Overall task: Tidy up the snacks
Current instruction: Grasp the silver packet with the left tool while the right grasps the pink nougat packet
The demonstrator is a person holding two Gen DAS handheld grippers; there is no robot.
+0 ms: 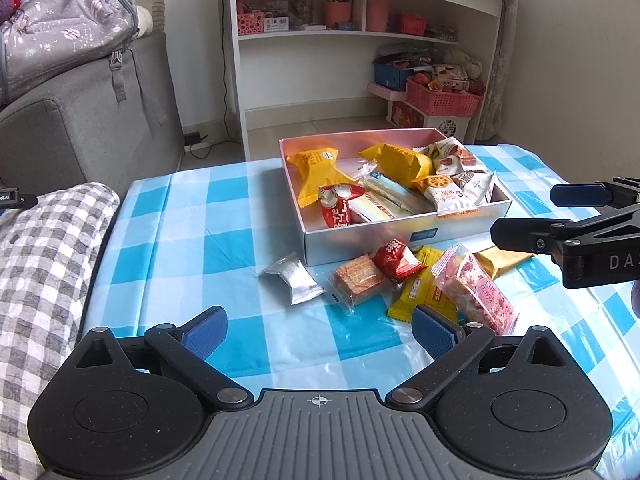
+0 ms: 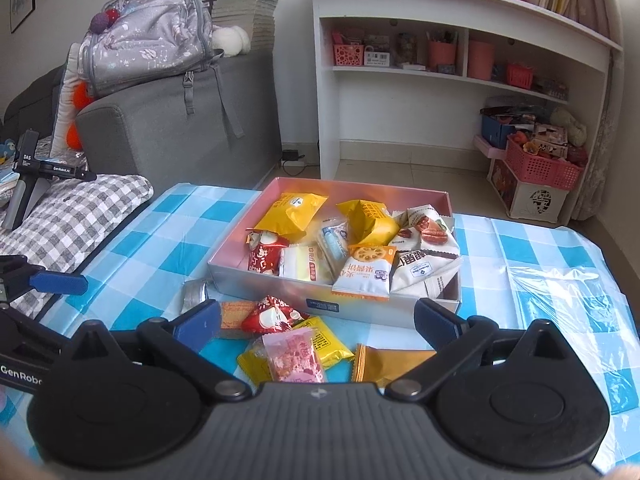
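Note:
A shallow box [image 1: 360, 244] with a pink inside sits on the blue-checked tablecloth [image 1: 192, 240], holding several wrapped snacks. Loose in front of it lie a silver packet [image 1: 294, 282], a wafer in clear wrap [image 1: 358, 282], a red packet [image 1: 396, 260], a yellow packet [image 1: 424, 294], a pink packet [image 1: 476, 288] and a gold packet [image 1: 504, 260]. My left gripper [image 1: 320, 332] is open above the cloth just short of the silver packet, nothing between its pads. My right gripper [image 2: 318, 322] is open over the pink packet [image 2: 296, 360] and gold packet [image 2: 392, 360], holding nothing.
A grey-checked cushion [image 1: 44, 272] borders the table's left edge, with a grey sofa [image 2: 180, 120] and backpack [image 2: 152, 44] behind. A white shelf unit [image 2: 460, 80] and pink baskets [image 2: 540, 168] stand beyond the table. Bare cloth lies to the left and right of the box.

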